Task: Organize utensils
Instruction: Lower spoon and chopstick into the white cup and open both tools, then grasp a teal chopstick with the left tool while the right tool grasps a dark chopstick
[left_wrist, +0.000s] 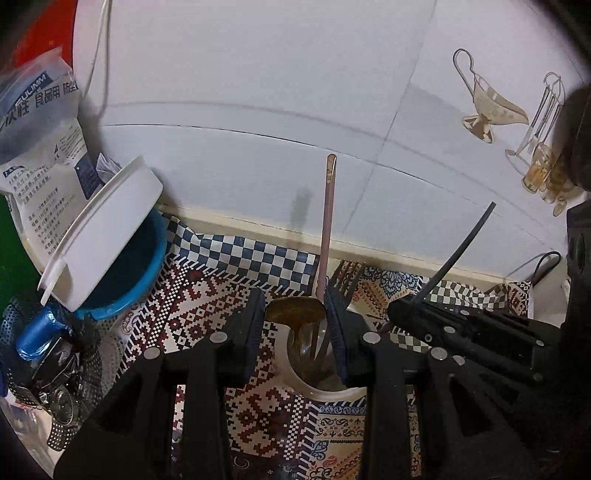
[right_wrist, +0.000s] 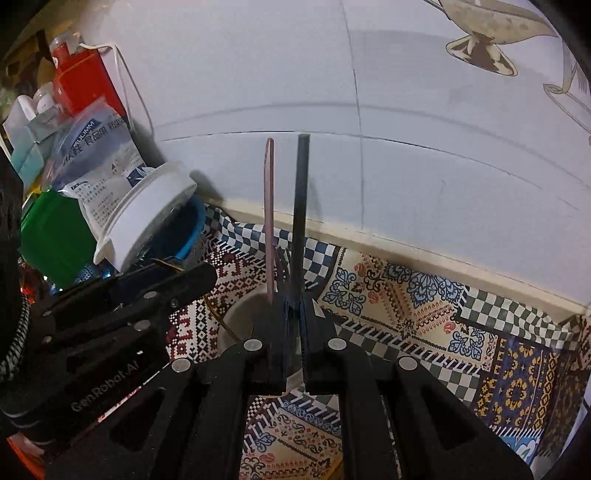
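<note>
Crowding is the main risk: both claws meet over one cream cup (left_wrist: 321, 394), which sits on the patterned cloth (left_wrist: 207, 314) and already holds a fork (left_wrist: 345, 275) standing tines-up against its rim at 1 o'clock.

The left gripper (left_wrist: 294, 306) is clamped across the gold bowl of the spoon (left_wrist: 327, 221). The spoon's bowl sits over the cup's mouth and its pink handle rises toward 12 o'clock. The right gripper (right_wrist: 293, 306) is closed tight on a thin black utensil (right_wrist: 301, 206), held upright just beside the spoon at the cup's 3 o'clock side. What kind of utensil it is I cannot tell.

- The grip on the rounded bowl looks poor. If the spoon twists or slips, it may drop crooked and tip out over the rim.
- Either tool could catch on the fork tines, levering the fork out or rocking the cup.
- The two claws are close enough to knock together if both lower at once, so one probably has to give way.
- The cloth looks wrinkled near the wall, so the cup may not sit firmly.

At 10 o'clock a white tub (left_wrist: 107, 236) leans on a blue bowl (left_wrist: 147, 266), with a printed packet (left_wrist: 37, 122) behind them. At 8 o'clock is a perforated metal basket (left_wrist: 74, 369). Both hem in the left side, while the tiled wall (left_wrist: 258, 110) closes off 12 o'clock.
</note>
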